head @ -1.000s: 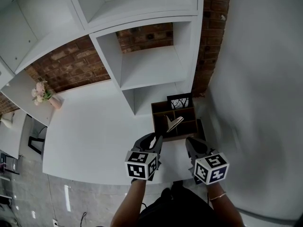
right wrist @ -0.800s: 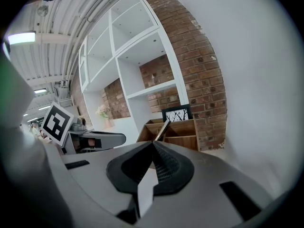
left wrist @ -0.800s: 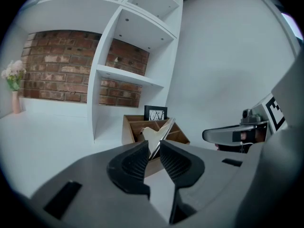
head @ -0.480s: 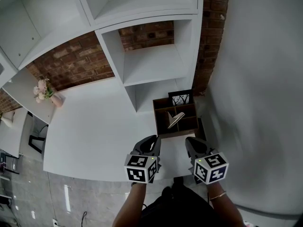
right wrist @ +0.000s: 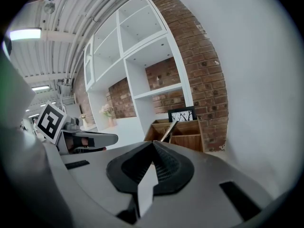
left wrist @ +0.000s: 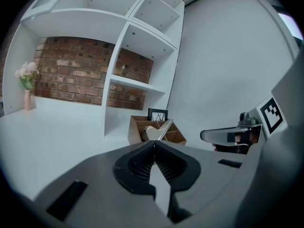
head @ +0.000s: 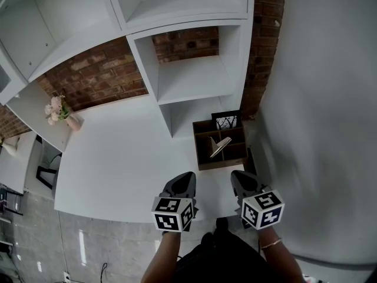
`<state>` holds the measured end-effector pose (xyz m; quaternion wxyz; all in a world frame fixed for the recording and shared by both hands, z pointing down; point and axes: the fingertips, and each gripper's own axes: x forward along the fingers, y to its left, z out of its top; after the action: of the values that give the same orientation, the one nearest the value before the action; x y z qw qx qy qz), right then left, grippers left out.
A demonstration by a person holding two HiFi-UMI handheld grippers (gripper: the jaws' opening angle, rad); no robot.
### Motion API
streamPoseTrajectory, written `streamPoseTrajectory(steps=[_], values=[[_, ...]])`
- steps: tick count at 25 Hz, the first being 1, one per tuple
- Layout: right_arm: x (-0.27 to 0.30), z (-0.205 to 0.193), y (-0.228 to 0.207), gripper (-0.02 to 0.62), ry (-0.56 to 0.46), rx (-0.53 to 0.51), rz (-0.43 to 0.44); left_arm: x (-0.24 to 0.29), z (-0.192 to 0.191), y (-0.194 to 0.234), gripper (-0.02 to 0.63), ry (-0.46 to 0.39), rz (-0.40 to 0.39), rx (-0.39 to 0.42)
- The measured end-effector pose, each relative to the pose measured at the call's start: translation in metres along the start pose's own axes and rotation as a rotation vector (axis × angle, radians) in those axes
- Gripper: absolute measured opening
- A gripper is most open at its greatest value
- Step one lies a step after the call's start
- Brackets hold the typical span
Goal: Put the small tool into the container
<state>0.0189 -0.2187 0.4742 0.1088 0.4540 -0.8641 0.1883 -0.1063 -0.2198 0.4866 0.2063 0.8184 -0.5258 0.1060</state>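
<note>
Inside the container (head: pixel 221 165), small tool (head: pixel 220 146) half hidden by dividers; left tongs (head: pixel 189 175) and right tongs (head: pixel 235 175) pressed together, empty.

left gripper (head: pixel 187 177) pulls back from the wooden container (head: pixel 219 164) toward the counter (head: pixel 118 158)'s near edge, and its jaws snap shut, empty

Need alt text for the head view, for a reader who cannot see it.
A person holds the left gripper and right gripper, jaws together and empty, over the near edge of a white table. Beyond them, a pale tool leans inside a compartmented wooden container beside a brick wall.
</note>
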Motion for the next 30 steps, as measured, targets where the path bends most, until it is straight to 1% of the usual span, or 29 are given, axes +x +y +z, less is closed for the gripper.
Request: streamPoseTrajectory(steps=[5, 9, 17, 30], values=[[-0.004, -0.002, 0.006, 0.005, -0.001, -0.015, 0.006, -0.009, -0.003, -0.001, 0.011, -0.002, 0.002, -0.008], [-0.008, -0.005, 0.008, 0.005, -0.003, -0.034, -0.008, -0.015, -0.004, -0.003, 0.011, -0.009, -0.003, -0.008], [-0.013, -0.003, 0.009, 0.005, -0.020, -0.036, -0.027, -0.021, -0.003, -0.004, 0.011, -0.016, -0.007, -0.009], [-0.009, 0.000, 0.009, 0.005, -0.021, -0.044, -0.029, -0.017, -0.002, 0.000, 0.011, -0.018, -0.009, -0.018]])
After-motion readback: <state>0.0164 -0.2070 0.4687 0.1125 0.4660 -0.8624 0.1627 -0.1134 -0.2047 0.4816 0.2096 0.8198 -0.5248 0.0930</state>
